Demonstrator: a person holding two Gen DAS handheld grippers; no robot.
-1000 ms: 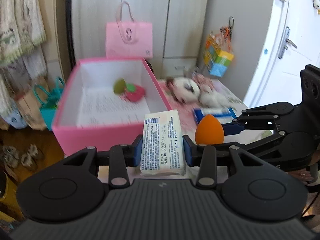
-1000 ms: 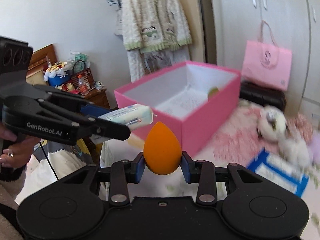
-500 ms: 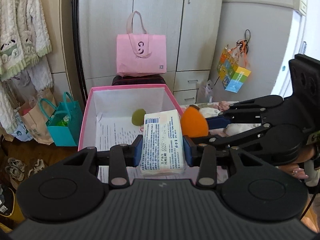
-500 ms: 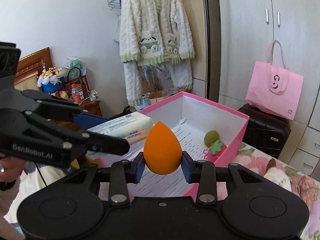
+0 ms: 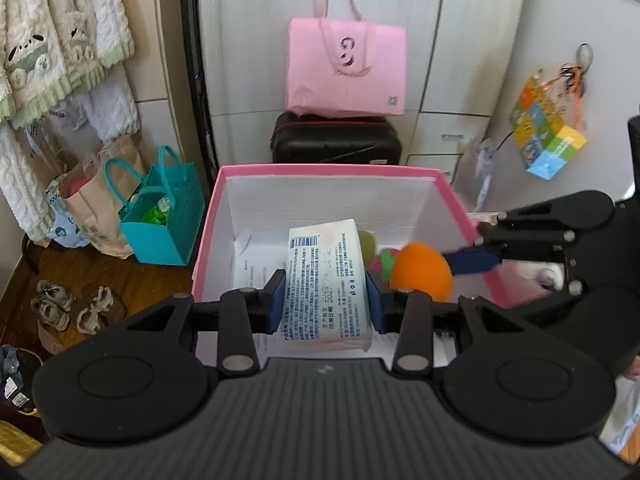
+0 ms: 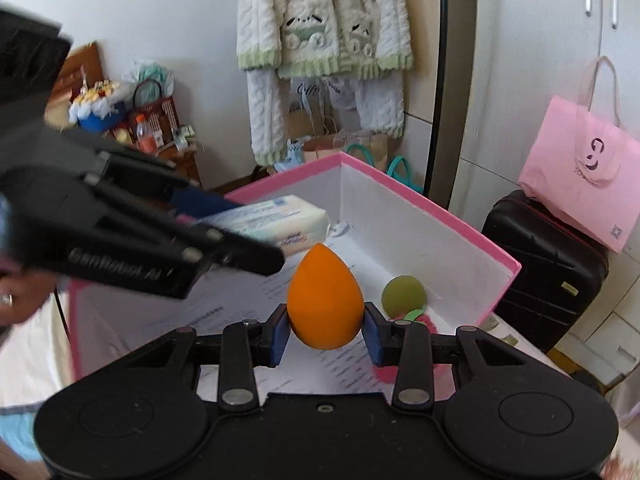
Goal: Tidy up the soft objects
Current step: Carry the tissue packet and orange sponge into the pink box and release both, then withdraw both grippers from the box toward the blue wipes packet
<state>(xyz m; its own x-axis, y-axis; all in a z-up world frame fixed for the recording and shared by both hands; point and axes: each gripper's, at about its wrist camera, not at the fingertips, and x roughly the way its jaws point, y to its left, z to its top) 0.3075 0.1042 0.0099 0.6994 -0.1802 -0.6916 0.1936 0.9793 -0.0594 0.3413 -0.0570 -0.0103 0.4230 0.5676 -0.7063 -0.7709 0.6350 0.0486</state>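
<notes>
Left wrist view shows the left gripper (image 5: 325, 302) clamped on a white tissue pack (image 5: 325, 284), held above the open pink box (image 5: 320, 171) near its front edge. Just beside it, the right gripper (image 6: 325, 334) squeezes an orange sponge egg (image 6: 325, 298) over the same box. A green ball (image 6: 403, 294) and a pink-green soft toy (image 6: 414, 316) lie by the box's right wall. The risk is a clash: both tools crowd one opening, and a bump could knock either item out onto the floor. A high release could also bounce the sponge out over the rim.
</notes>
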